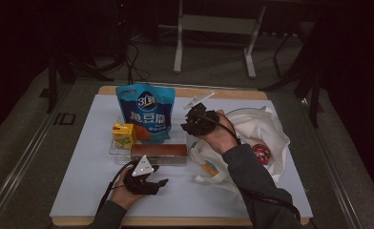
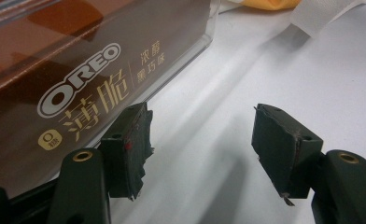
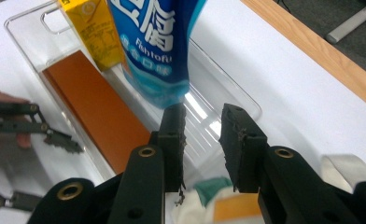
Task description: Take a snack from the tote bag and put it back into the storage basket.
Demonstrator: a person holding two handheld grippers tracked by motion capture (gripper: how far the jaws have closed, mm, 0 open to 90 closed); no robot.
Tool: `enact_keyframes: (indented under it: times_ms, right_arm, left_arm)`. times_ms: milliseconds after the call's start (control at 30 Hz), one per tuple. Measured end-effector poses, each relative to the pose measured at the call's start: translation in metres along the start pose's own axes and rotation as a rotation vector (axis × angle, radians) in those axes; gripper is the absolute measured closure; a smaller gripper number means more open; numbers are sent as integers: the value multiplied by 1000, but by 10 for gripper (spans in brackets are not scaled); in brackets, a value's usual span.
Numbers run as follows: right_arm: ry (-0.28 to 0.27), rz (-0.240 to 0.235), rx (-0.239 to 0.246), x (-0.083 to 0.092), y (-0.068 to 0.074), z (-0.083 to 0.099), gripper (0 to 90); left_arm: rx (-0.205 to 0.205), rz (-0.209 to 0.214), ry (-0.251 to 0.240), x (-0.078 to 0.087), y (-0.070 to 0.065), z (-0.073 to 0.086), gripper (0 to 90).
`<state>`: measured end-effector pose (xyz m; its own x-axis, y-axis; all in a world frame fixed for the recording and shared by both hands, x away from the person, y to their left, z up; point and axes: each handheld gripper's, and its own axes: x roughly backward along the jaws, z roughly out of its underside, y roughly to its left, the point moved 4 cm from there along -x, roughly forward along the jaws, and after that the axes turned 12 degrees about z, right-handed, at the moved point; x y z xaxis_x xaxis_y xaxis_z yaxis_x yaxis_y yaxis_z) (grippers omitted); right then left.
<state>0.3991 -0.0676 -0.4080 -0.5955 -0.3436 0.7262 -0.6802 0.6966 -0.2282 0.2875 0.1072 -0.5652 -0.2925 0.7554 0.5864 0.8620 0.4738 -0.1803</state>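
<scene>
High view: the desk (image 1: 80, 191) is covered by a white sheet, with a bare wooden edge along the top and bottom of the frame. The lower left and lower middle of the sheet lie open; the right side is taken up by a white tote bag (image 1: 264, 133). A clear plastic tray (image 1: 114, 151) sits at centre left. In it a blue Fishtofu snack pouch (image 1: 147, 112) stands upright, a yellow drink carton (image 1: 123, 134) stands at its lower left, and a brown Oreo box (image 1: 159, 151) lies along the tray's near wall, its long axis running left to right. The left gripper (image 1: 162, 182) rests low on the sheet just below the box, pointing right, jaws spread. The right gripper (image 1: 194, 119) is raised at the tray's right end, just beside the pouch.

Left gripper view: the two black jaws stand well apart with bare white sheet between them. The Oreo box (image 2: 78, 79) fills the upper left behind the tray's clear wall, its length running toward the upper right.

Right gripper view: the jaws stand a little apart, holding nothing. Above them the pouch (image 3: 158, 42) hangs down from the top of the frame, its bottom corner just over the left jaw. The tray's (image 3: 246, 105) right part is open. The carton (image 3: 95, 32) is at upper left, the Oreo box (image 3: 97, 107) slanting from upper left to lower centre.
</scene>
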Motion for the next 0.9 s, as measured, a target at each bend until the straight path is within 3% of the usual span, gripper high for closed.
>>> enact_keyframes:
  times_ms: [167,467,600,900]
  right_arm:
    - [-12,7,8,17,-7,8,703]
    - [15,38,29,36,-23,31,716]
    - [29,27,10,43,-32,44,722]
    - [68,57,-2,54,-51,70,725]
  left_arm:
    - [0,-1,1,0,0,0,372]
    - [0,0,-1,0,0,0,372]
    - [-1,0,1,0,0,0,372]
    - [-1,-1,0,0,0,0,372]
